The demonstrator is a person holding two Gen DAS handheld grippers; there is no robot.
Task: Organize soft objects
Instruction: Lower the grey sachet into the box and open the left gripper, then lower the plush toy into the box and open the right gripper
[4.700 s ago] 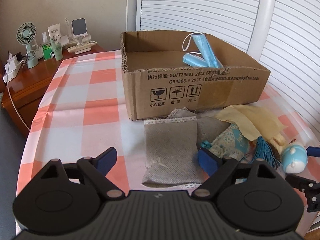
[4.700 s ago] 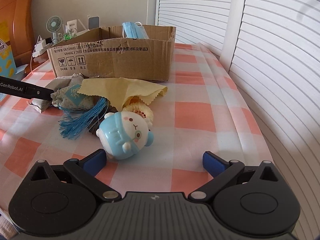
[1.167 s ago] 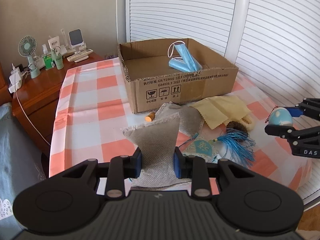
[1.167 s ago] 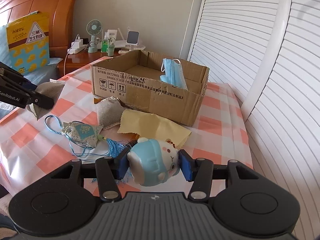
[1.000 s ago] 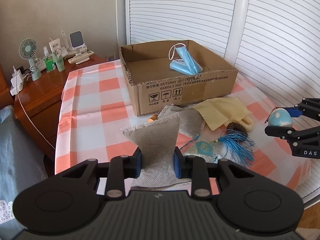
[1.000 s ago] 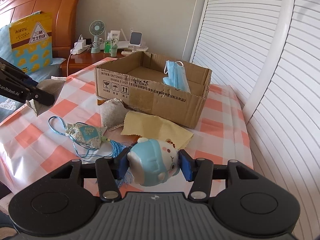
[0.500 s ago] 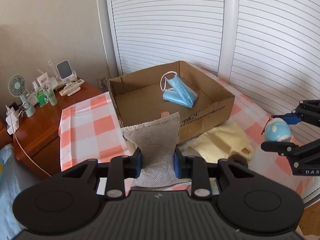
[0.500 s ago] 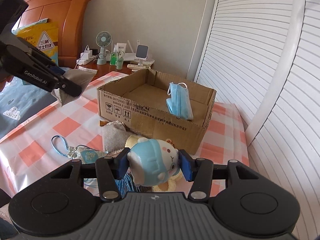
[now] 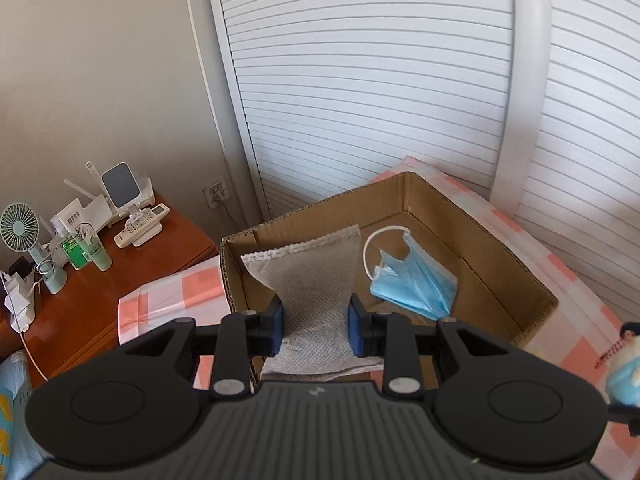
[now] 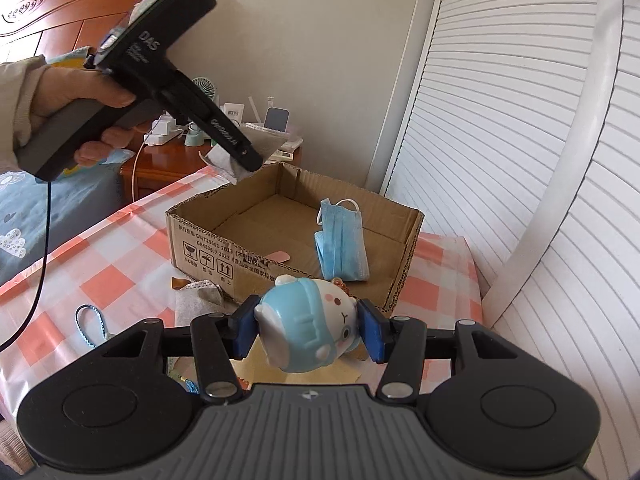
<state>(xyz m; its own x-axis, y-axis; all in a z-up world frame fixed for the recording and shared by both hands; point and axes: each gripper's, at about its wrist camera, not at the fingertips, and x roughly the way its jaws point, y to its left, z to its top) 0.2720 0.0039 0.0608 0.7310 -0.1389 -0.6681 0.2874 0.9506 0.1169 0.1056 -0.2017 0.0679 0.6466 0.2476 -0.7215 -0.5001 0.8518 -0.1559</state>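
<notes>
My left gripper [image 9: 316, 326] is shut on a grey fabric pouch [image 9: 310, 280] and holds it above the near left corner of the open cardboard box [image 9: 532, 280]. A blue face mask [image 9: 416, 284] lies inside the box. My right gripper [image 10: 307, 334] is shut on a blue and white plush toy [image 10: 308, 332], held above the table in front of the box [image 10: 208, 248]. In the right wrist view the left gripper [image 10: 244, 162] hangs over the box's far left corner with the pouch [image 10: 260, 142] in it. The mask [image 10: 340, 246] leans on the box's right side.
Another grey pouch [image 10: 198, 300] and a blue cord loop [image 10: 90, 322] lie on the checked tablecloth [image 10: 100, 256] before the box. A wooden nightstand [image 9: 100, 280] with a small fan [image 9: 20, 230] and bottles stands left. Slatted white doors [image 9: 400, 80] rise behind the box.
My left gripper has lifted the grey pouch off the table and carried it forward over the box. My right gripper has risen with the plush toy and moved nearer the box.
</notes>
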